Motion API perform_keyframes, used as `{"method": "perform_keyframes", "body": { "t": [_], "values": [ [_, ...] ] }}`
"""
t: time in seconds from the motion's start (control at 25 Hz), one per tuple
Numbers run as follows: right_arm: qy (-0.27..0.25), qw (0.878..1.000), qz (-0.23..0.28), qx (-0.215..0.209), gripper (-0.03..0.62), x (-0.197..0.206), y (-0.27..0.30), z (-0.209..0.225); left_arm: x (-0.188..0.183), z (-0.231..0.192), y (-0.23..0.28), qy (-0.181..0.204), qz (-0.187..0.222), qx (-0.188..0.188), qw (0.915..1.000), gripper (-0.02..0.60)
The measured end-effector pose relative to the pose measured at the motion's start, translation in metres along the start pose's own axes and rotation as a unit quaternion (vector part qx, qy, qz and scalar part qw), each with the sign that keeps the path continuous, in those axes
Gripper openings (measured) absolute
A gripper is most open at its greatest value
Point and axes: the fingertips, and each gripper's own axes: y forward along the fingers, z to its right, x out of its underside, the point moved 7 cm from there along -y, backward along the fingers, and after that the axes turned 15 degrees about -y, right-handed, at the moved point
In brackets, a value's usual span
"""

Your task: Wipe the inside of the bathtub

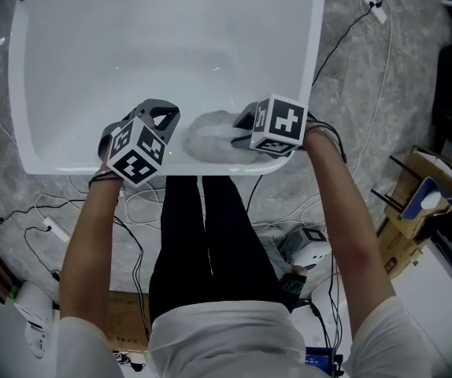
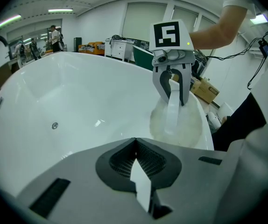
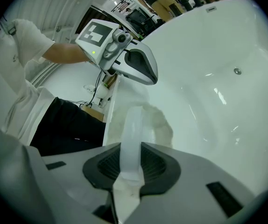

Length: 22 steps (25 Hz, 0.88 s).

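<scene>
Forearms reach up-frame to the bathtub's near rim. Right gripper is clamped on the stiff handle of a soft, light pad at frame centre, probably the best hold. Left gripper is closed and empty.

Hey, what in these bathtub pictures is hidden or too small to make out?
- Head view: the right gripper covers part of the wiping pad, hiding where it meets the bathtub.
- Head view: the top edge cuts off the tub's far end.
- Left gripper view: the round fitting on the tub wall is too small to identify.
</scene>
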Motion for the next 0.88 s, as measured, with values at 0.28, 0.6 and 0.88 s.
{"method": "perform_keyframes", "body": {
  "t": [0.28,0.6,0.88],
  "values": [
    [0.002,1.000,0.007,-0.002,0.097,-0.012,-0.001,-0.001,0.001,-0.003,-0.008,-0.006,0.006,-0.001,1.0000,0.012],
    [0.015,0.997,0.041,0.068,0.097,-0.017,-0.013,-0.003,-0.003,0.005,-0.027,-0.020,0.018,0.000,0.9996,0.011],
    [0.088,0.974,0.124,0.170,0.097,-0.017,-0.033,-0.018,-0.015,0.004,-0.054,-0.060,0.050,-0.013,0.9968,0.011]
  ]
}}
